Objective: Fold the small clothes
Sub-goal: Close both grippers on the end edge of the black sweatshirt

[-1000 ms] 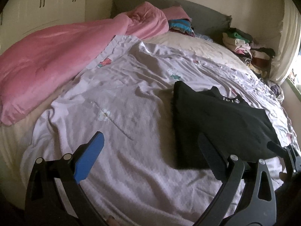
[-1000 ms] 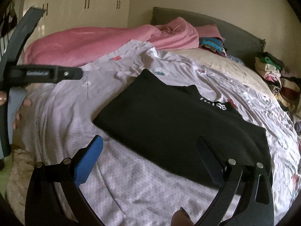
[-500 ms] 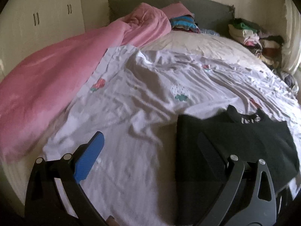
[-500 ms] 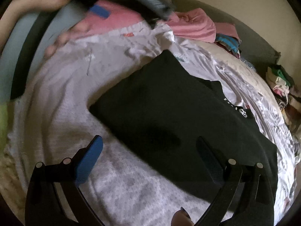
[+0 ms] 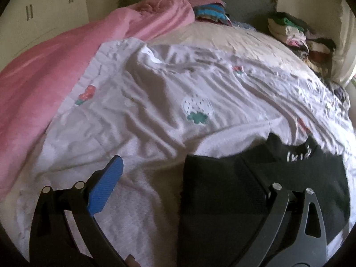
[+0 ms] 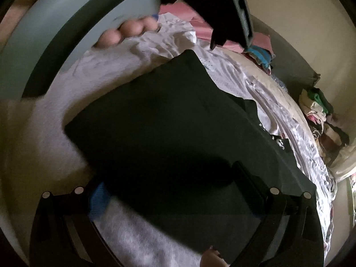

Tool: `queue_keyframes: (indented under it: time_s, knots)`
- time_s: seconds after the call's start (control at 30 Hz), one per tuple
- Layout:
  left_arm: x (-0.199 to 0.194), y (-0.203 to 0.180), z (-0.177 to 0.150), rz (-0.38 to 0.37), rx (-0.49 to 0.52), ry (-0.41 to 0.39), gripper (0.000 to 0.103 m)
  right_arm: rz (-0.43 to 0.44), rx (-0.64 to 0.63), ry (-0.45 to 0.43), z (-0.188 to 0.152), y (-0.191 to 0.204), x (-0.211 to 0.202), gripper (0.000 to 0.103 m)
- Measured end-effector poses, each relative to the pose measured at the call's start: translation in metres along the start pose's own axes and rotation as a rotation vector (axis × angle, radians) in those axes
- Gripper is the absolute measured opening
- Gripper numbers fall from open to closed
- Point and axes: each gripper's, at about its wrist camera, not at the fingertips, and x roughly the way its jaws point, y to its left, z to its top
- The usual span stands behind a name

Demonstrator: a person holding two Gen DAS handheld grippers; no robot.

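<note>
A black garment (image 5: 262, 178) with white lettering near its collar lies flat and partly folded on the white bedsheet (image 5: 155, 115). It also fills the middle of the right wrist view (image 6: 169, 138). My left gripper (image 5: 180, 178) is open and empty, low over the garment's left edge, its right finger over the fabric. My right gripper (image 6: 171, 184) is open and empty, close above the garment's near edge. The left gripper's body and the hand holding it show at the top of the right wrist view (image 6: 124, 31).
A pink duvet (image 5: 44, 71) lies along the left of the bed. Folded clothes (image 5: 209, 13) sit by the grey headboard (image 5: 244, 0), and a pile of clothes (image 5: 298, 35) is at the far right. White cupboards (image 5: 44, 11) stand behind.
Both grippers have moved forward and down toward the black garment. The left gripper has swung across above the right one's view. Both stay open.
</note>
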Motion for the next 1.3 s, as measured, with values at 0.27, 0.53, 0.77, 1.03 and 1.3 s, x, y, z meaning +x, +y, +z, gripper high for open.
queue_keyframes:
  time_s: [0.27,0.53,0.77,1.03,1.3]
  knots:
    - [0.027,0.015,-0.014,0.016,0.017,0.067,0.093,-0.065,-0.013,-0.079,0.009,0.003,0.005,0.074]
    - [0.028,0.021,-0.017,-0.028,-0.008,0.082,0.093,-0.099,-0.025,-0.195,0.007,0.003,-0.018,0.023]
    - [0.033,0.022,-0.021,-0.150,-0.092,0.094,0.093,-0.037,0.062,-0.230,0.002,-0.017,-0.033,0.019]
    - [0.030,0.014,-0.024,-0.331,-0.177,0.103,0.079,-0.001,0.127,-0.267,-0.006,-0.035,-0.050,0.019]
    - [0.011,-0.017,-0.026,-0.448,-0.150,0.092,0.017,0.031,0.199,-0.275,-0.014,-0.047,-0.060,0.018]
